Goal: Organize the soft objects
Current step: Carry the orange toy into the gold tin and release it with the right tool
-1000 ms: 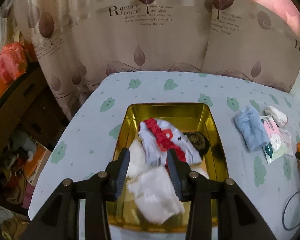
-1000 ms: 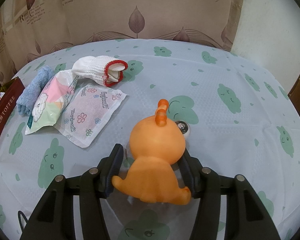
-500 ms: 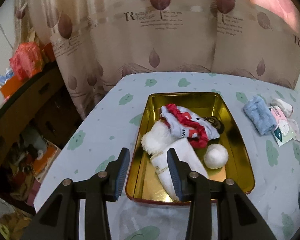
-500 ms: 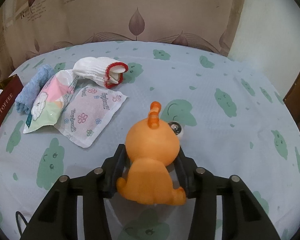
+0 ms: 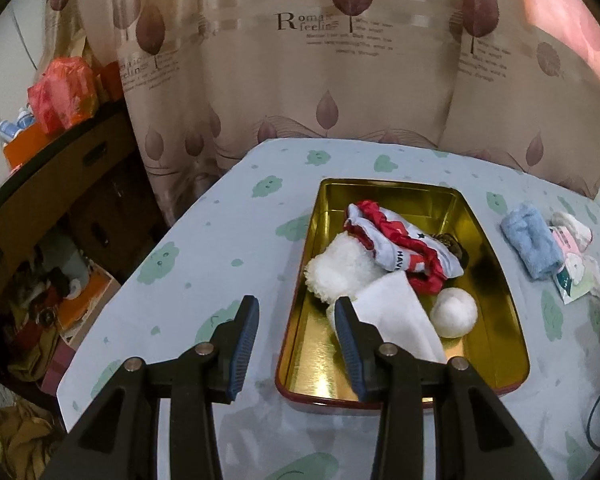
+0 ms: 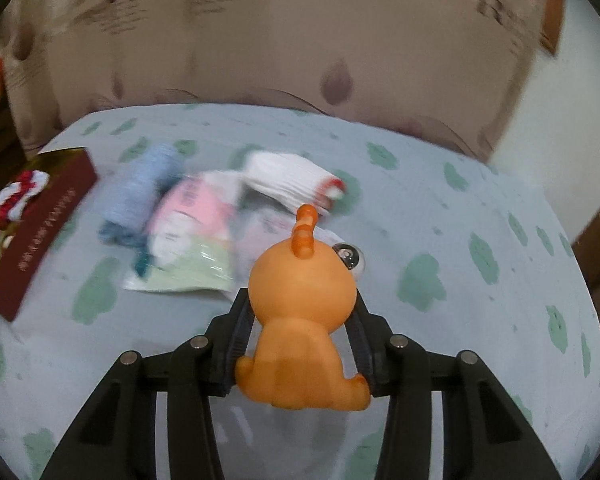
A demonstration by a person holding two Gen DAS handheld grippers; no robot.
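You now have the orange toy animal [image 6: 304, 320] clamped in the right gripper [image 6: 300, 340]: a second ago the jaws stood apart on either side of it, and since then they have closed in, so both pads now press its rounded body and it rides clear of the tablecloth [image 6: 480, 208], with the blurred background suggesting the hand is carrying it. That reads as the pick done and the carry toward the gold tin [image 5: 500, 264] begun. The toy looks smooth and rubbery, a ball-shaped head with a ringed stalk on top and a glossy bulging eye, so it should give a little under the pads. Your left gripper [image 5: 296, 344] holds nothing, its jaws half apart, and it has pulled back from over the tin to hover just left of the tin's near corner. The tin is a shiny metal rectangle already holding a flat white cloth [image 5: 400, 316], a fluffy white ball [image 5: 454, 312], a fuzzy white piece [image 5: 340, 268] and a red-trimmed garment [image 5: 396, 244]. Left on the table beside it are a plush blue towel [image 5: 534, 240], crinkly plastic packets [image 5: 576, 276] and a knitted white glove [image 6: 292, 176] with a red cuff.
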